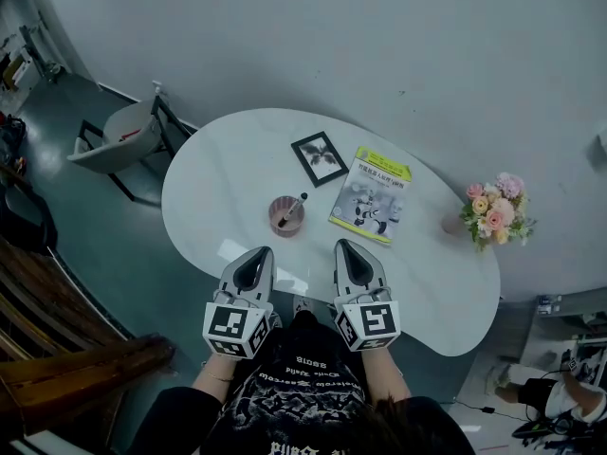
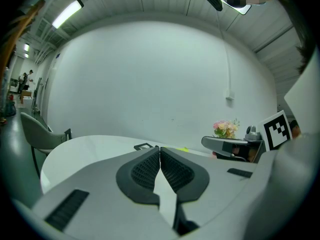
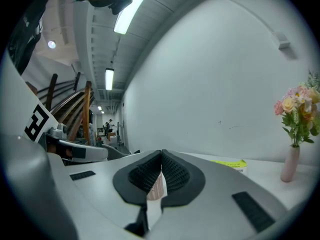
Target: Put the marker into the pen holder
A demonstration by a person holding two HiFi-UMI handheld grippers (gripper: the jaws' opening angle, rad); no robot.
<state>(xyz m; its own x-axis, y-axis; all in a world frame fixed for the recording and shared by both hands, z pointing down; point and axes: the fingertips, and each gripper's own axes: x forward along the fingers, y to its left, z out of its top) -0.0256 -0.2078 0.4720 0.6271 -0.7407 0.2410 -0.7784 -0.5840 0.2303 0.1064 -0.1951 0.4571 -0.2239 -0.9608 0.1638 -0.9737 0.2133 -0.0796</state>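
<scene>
The marker (image 1: pixel 300 200) appears to stand already in the pink pen holder (image 1: pixel 286 218) mid-table (image 1: pixel 237 150) (its dark end leaning over the rim), while the left gripper (image 2: pixel 159 151) and right gripper (image 3: pixel 161 156) hang clenched and empty near the person, so little seems left.

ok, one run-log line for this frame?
left gripper: shut, empty | right gripper: shut, empty | marker: standing in pen holder | both grippers: over near edge of table, short of pen holder
</scene>
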